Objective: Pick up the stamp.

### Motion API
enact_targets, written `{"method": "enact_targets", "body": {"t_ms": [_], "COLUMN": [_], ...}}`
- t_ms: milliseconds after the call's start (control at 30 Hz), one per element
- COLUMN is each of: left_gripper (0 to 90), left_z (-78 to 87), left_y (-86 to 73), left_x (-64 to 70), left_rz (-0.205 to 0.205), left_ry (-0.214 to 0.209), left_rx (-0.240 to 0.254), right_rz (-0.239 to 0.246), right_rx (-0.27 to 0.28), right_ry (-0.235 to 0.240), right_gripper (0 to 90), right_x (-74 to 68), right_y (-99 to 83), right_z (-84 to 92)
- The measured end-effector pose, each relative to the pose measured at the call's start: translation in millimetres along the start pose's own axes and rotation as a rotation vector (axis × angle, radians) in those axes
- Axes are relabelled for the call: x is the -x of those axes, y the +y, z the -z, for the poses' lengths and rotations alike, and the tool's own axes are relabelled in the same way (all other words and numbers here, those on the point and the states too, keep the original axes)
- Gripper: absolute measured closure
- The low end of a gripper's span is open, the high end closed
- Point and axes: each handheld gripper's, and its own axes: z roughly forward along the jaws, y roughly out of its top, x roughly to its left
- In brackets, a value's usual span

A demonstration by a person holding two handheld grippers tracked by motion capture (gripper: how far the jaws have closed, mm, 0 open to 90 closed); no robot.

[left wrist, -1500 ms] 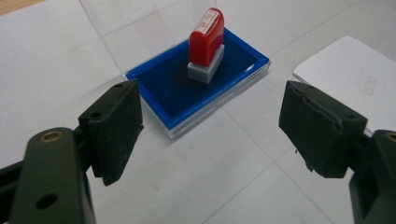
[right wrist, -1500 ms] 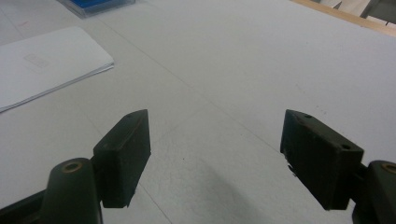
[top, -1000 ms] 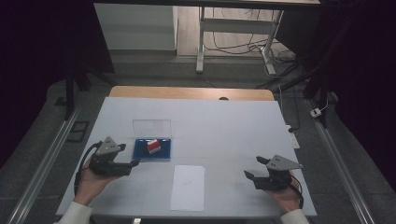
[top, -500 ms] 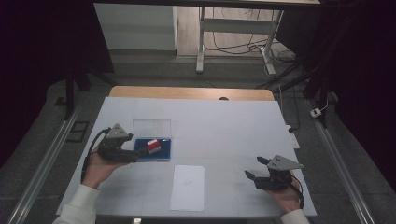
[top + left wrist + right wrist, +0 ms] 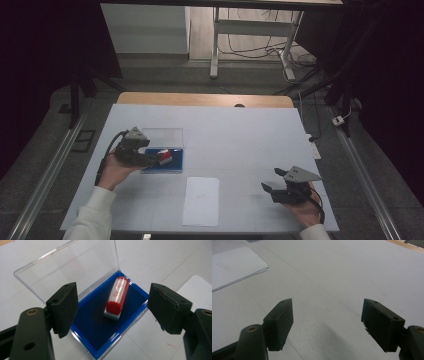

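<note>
On the left half of the pale grey tabletop [image 5: 240,130], a shallow blue-lined plastic case [image 5: 172,161] lies open with its clear hinged lid [image 5: 162,136] tipped back on the far side. Inside it, on the dark blue pad, rests a small red cylindrical stamp with a white base [image 5: 117,298], lying on its side and angled across the tray; pale lettering runs along its body, too small to read. The left gripper [image 5: 150,160], held in the person's left hand [image 5: 116,172], sits at the near-left edge of the case in the high view, its jaws pointing over the tray toward the stamp. In the left gripper view its two black jaws stand wide apart, one on either side of the case, with the stamp between them but farther off, touched by neither. A white rectangular sheet of paper [image 5: 201,200] lies flat near the front edge of the table, just beyond the case's near-right corner and between the two hands. The right gripper [image 5: 272,181] is held well apart from all this at the near-right of the table, in the person's right hand [image 5: 305,210]. In the right gripper view its jaws are likewise spread wide over bare table surface, gripping nothing, with the corner of the paper [image 5: 234,265] at the upper left.
</note>
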Motion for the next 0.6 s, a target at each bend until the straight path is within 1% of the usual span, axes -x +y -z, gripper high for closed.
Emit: {"method": "enact_targets", "body": {"t_ms": [67, 133, 167, 300, 333, 367, 433, 467, 533, 600], "left_gripper": [26.5, 27.1, 27.5, 30.5, 31.6, 33.3, 35.4, 36.6, 39.6, 41.0], "left_z": [-2.4, -5.0, -6.2, -10.3, -11.7, -15.2, -17.0, -20.4, -21.6, -23.1], "left_y": [2.5, 2.3, 2.2, 2.3, 3.0, 4.1, 4.7, 5.0, 5.2, 5.5], "left_x": [-0.2, -0.1, 0.1, 2.0, 3.6, 6.8, 7.6, 8.8, 9.3, 10.4], "left_rz": [-0.010, -0.019, -0.024, -0.025, -0.034, -0.053, -0.057, -0.054, -0.056, -0.066], "left_ry": [-0.017, -0.014, -0.013, -0.017, -0.020, -0.007, -0.005, -0.008, -0.007, -0.006], "left_rx": [0.004, -0.003, -0.009, -0.015, -0.020, -0.029, -0.036, -0.040, -0.043, -0.045], "right_rz": [-0.001, -0.002, 0.005, 0.005, 0.006, 0.009, 0.008, 0.009, 0.006, 0.007], "right_rx": [0.000, -0.004, -0.007, -0.011, -0.008, -0.010, -0.009, -0.008, -0.006, -0.007], "right_ry": [0.001, 0.002, -0.003, 0.002, 0.000, -0.001, -0.006, -0.001, -0.001, 0.000], "right_gripper": [25.3, 25.5, 25.7, 25.9, 25.9, 25.9, 26.0, 26.1, 26.2, 26.3], "right_x": [-0.2, -1.2, -1.5, -3.1, -3.4, -3.4, -3.5, -3.3, -3.4, -3.3], "right_y": [-0.2, -0.2, 0.0, -0.2, -0.4, -0.4, -0.5, -0.7, -0.9, -1.1], "right_z": [-0.4, -0.5, -0.5, -0.8, -1.0, -0.6, 0.0, 0.2, 0.4, 0.4]}}
